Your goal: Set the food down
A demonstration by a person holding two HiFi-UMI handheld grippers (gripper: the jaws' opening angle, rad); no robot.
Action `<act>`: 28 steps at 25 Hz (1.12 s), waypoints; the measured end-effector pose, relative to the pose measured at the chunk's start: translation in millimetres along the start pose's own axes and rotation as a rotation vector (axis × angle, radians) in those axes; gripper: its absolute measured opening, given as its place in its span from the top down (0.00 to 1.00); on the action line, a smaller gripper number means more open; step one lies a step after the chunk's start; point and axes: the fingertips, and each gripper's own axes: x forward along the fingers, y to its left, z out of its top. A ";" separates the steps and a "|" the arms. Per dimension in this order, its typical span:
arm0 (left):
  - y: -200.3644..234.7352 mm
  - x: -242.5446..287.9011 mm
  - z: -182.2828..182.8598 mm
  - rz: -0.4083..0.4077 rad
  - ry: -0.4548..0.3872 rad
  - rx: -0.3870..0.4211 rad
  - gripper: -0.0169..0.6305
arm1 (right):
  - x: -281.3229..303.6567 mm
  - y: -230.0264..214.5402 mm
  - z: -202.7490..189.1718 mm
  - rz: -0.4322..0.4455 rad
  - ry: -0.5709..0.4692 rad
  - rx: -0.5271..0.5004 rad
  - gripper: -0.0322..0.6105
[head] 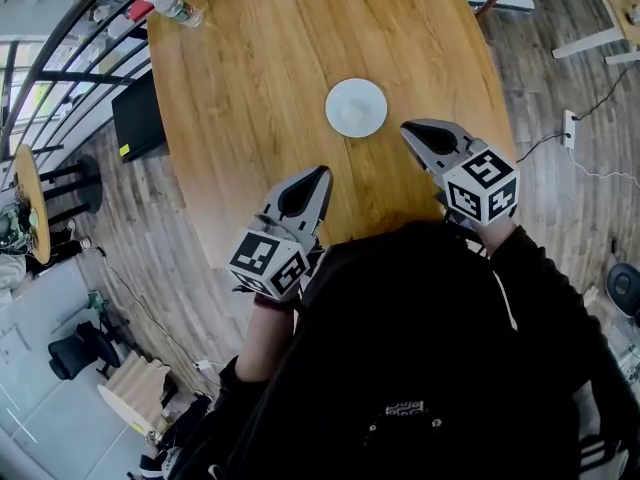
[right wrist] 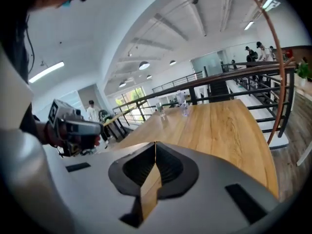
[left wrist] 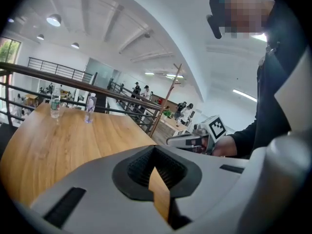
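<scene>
A white round plate [head: 355, 107] lies on the oval wooden table [head: 250, 88], and its surface looks bare. My left gripper [head: 318, 176] hovers over the table's near edge, below and left of the plate, jaws together with nothing between them. My right gripper [head: 410, 131] is just right of the plate, also shut and holding nothing. In the left gripper view the left gripper [left wrist: 155, 149] has its ribbed pads meeting, and the right gripper [left wrist: 187, 141] shows beyond. In the right gripper view the right gripper [right wrist: 155, 145] is shut and the left gripper [right wrist: 78, 127] shows at left. No food shows in any view.
Plastic bottles [head: 175, 8] stand at the table's far end, also seen as bottles [left wrist: 55, 101] and bottles [right wrist: 183, 104]. A black railing [head: 60, 58] runs along the left side. A black monitor [head: 137, 116] stands beside the table. Cables and a power strip [head: 569, 128] lie on the floor at right.
</scene>
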 end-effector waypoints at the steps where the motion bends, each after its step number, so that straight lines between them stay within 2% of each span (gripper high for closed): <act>1: -2.9 2.9 5.5 -0.017 -0.007 0.021 0.97 | -13.8 -1.9 13.3 -0.007 -0.041 0.017 0.92; 3: -8.2 8.0 18.0 -0.049 -0.027 0.058 0.97 | -39.4 -2.1 39.0 -0.026 -0.116 0.012 0.92; 9: -23.8 14.8 55.3 -0.112 -0.098 0.118 0.97 | -105.9 21.5 105.5 -0.020 -0.290 -0.097 0.92; 14: -20.4 12.7 68.5 -0.147 -0.126 0.126 0.97 | -193.8 -20.0 193.2 -0.155 -0.479 -0.145 0.92; 16: -17.7 10.4 73.4 -0.146 -0.128 0.125 0.97 | -202.2 -25.8 198.3 -0.172 -0.473 -0.172 0.92; 23: -17.9 17.1 84.5 -0.162 -0.153 0.138 0.97 | -167.3 -9.7 175.9 -0.101 -0.432 -0.164 0.92; 28: -26.6 9.5 96.8 -0.176 -0.172 0.152 0.97 | -162.5 6.8 178.6 -0.064 -0.423 -0.169 0.92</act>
